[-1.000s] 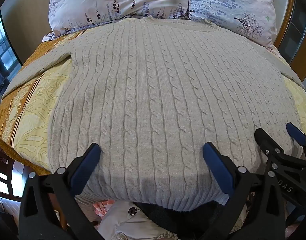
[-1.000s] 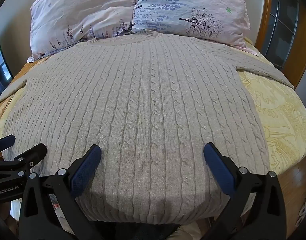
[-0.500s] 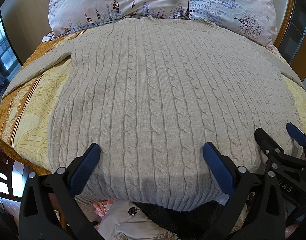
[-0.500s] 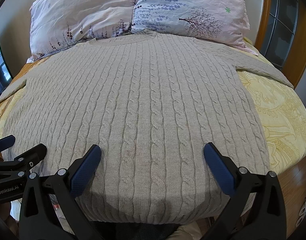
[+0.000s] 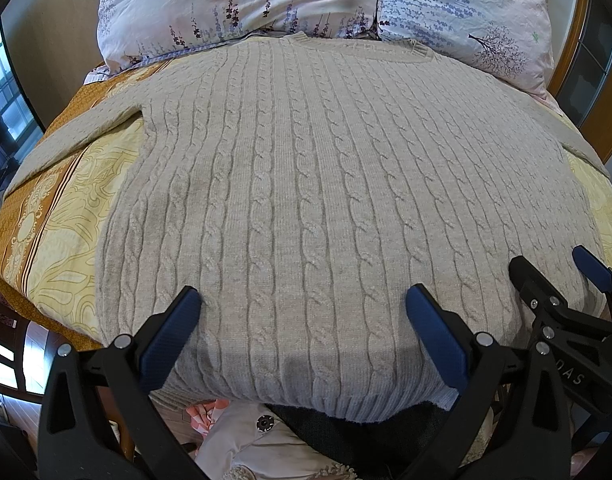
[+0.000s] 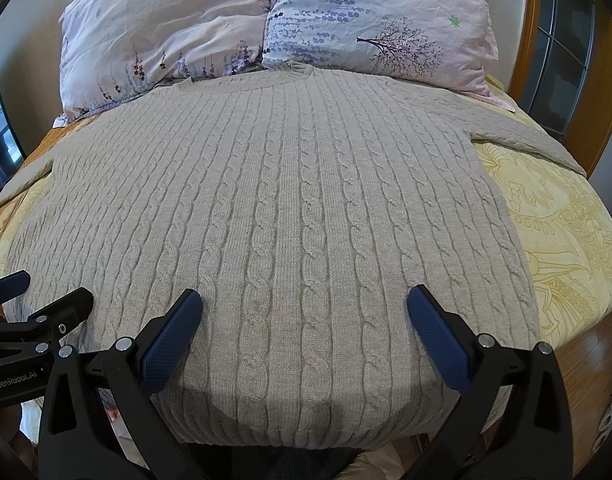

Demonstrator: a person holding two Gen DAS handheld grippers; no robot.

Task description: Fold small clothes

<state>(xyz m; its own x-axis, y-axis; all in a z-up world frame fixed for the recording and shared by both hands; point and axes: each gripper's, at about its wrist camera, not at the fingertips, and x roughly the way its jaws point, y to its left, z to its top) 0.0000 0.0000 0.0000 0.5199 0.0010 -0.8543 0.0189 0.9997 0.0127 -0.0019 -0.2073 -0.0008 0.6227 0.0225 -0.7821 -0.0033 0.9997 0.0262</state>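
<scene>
At the near edge of the bed (image 5: 61, 216), nothing has changed over the last second: the sweater (image 5: 318, 184) lies just as flat, and both grippers hover where they were. I take that to mean the folding has not begun and the person is pausing before a first grab.

From left to right: one sleeve runs off toward the bed's left edge, the sweater's body covers the middle with its collar touching the pillows at the head, and the other sleeve (image 6: 526, 140) stretches toward the right edge. The hem hangs slightly over the near edge.

The left gripper (image 5: 301, 316) is spread wide above the hem, pinching nothing. The right gripper (image 6: 303, 312), just beside it, is likewise spread wide and holds nothing.

By count: one sweater, two sleeves, two pillows (image 6: 378, 28), two grippers, one bed.
</scene>
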